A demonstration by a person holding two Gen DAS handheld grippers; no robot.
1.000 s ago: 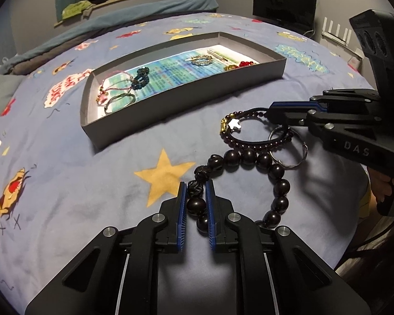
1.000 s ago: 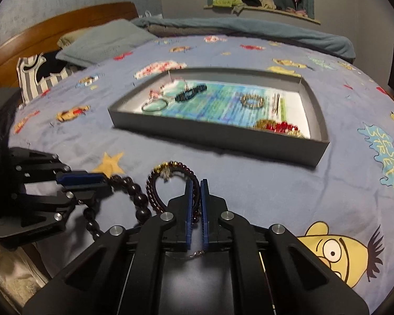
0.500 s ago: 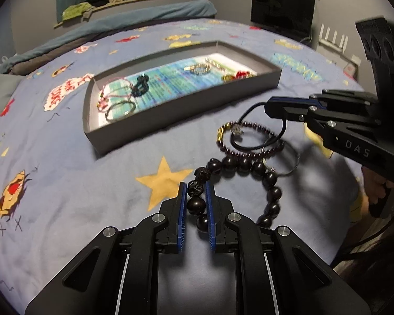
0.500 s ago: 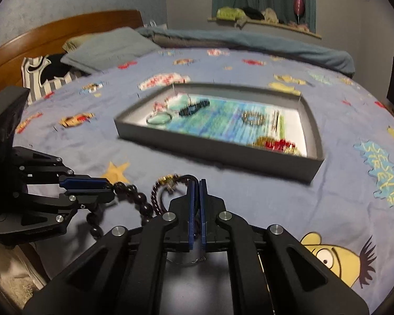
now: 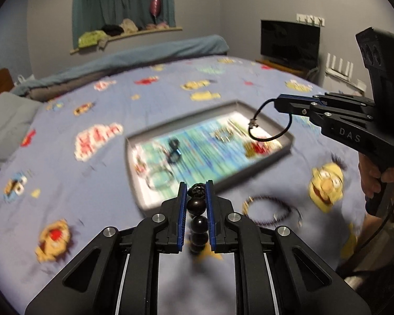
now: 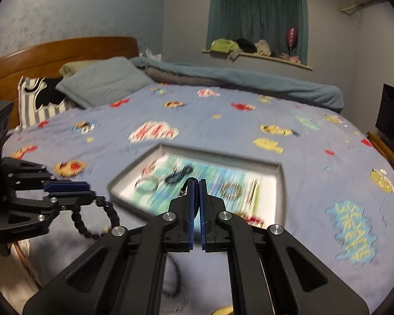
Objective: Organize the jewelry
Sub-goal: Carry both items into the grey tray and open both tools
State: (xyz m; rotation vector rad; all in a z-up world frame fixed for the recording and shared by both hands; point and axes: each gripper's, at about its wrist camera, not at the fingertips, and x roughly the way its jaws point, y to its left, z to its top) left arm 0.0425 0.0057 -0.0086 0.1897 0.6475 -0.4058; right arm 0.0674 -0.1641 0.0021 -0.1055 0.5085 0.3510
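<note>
One bed (cartoon-print blue sheet) | grey tray | wooden headboard

Left tool grips black bead bracelet; right tool dangles thin cord bracelet.

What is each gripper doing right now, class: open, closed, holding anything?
Left gripper: closed on the black bead bracelet, lifted off the bed.
Right gripper: closed on the thin black cord bracelet, which hangs in a loop.

The right gripper bears the letters "DAS" on its side (pale on black). The bedsheet prints are too blurred to read.
</note>
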